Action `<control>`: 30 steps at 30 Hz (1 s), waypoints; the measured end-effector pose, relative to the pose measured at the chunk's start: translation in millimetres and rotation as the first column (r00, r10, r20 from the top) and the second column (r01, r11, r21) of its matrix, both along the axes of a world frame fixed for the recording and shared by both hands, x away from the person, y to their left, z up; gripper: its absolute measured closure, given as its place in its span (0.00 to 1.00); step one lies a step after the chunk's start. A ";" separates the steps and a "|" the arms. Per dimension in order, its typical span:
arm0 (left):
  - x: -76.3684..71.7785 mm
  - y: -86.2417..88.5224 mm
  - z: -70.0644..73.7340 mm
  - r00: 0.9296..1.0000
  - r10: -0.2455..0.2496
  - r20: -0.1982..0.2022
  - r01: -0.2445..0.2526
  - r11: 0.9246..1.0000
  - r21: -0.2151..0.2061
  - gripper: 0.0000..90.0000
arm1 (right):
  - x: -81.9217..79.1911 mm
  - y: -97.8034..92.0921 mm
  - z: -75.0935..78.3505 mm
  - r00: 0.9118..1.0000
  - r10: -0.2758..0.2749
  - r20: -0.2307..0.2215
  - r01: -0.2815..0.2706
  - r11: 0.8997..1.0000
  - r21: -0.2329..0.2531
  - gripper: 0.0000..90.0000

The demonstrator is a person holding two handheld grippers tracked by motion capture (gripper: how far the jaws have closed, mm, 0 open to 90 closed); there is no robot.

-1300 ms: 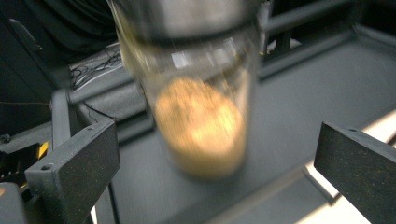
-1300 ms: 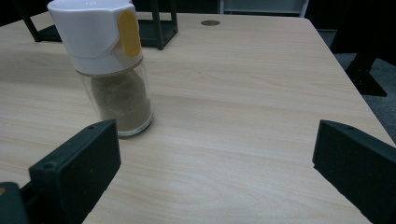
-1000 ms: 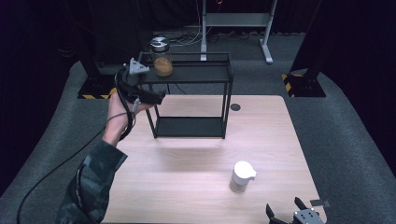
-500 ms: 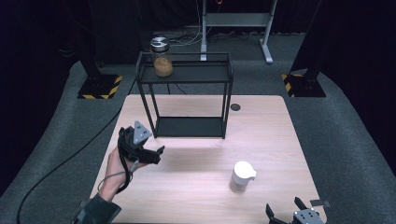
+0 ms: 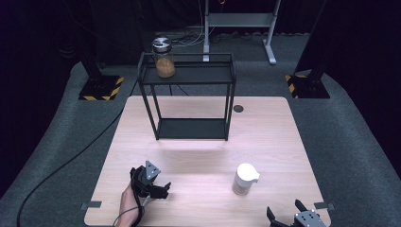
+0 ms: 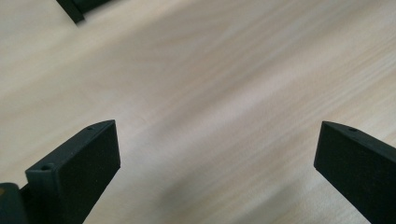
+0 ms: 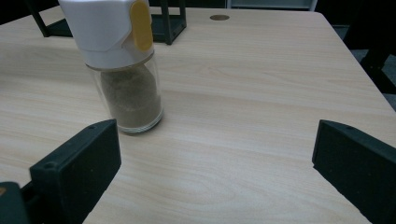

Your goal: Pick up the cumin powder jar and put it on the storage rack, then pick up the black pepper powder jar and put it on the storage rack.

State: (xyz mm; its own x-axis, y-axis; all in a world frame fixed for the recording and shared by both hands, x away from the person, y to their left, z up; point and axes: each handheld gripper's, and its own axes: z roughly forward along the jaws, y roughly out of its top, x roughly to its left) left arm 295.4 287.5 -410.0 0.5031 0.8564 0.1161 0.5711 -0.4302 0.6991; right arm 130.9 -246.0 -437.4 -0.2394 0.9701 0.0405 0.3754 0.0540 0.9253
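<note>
With both the left hand-held gripper (image 5: 158,188) and the right hand-held gripper (image 5: 289,216) released, a careless reach might topple the spice jar (image 5: 245,178).

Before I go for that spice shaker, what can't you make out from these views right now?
- right tongs: high view, body cut off by the bottom edge.
- spice shaker: right gripper view, cap top cut by the top edge; contents just a brown powder.
- jar on the rack: high view, too small to identify its contents.
- left tongs: left gripper view, wood blurred.
</note>
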 end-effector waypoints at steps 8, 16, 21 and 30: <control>1.9 17.2 -22.6 1.000 0.028 -0.012 -0.029 0.994 -0.106 0.00 | 2.1 -1.6 -2.2 1.000 0.015 -0.004 -0.015 1.000 0.019 0.00; 9.3 16.6 -23.1 0.998 0.057 -0.024 -0.059 0.991 -0.120 0.00 | 6.7 2.6 -6.6 1.000 0.028 -0.013 -0.028 0.999 0.024 0.00; 8.5 16.3 -22.9 0.998 0.062 -0.024 -0.065 0.991 -0.119 0.00 | 7.7 6.6 -6.9 0.999 0.032 -0.013 -0.032 0.999 0.019 0.00; 8.4 16.2 -23.0 0.998 0.064 -0.024 -0.066 0.991 -0.119 0.00 | 8.6 13.2 -9.0 0.999 0.049 -0.003 -0.049 0.999 0.020 0.00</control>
State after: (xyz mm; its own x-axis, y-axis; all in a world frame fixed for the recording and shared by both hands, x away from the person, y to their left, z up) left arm 303.8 303.7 -433.0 0.4470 0.8945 0.0009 0.6094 -0.3053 0.7317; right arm 139.4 -232.8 -446.4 -0.2867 0.9561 0.0609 0.3760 0.0538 0.9250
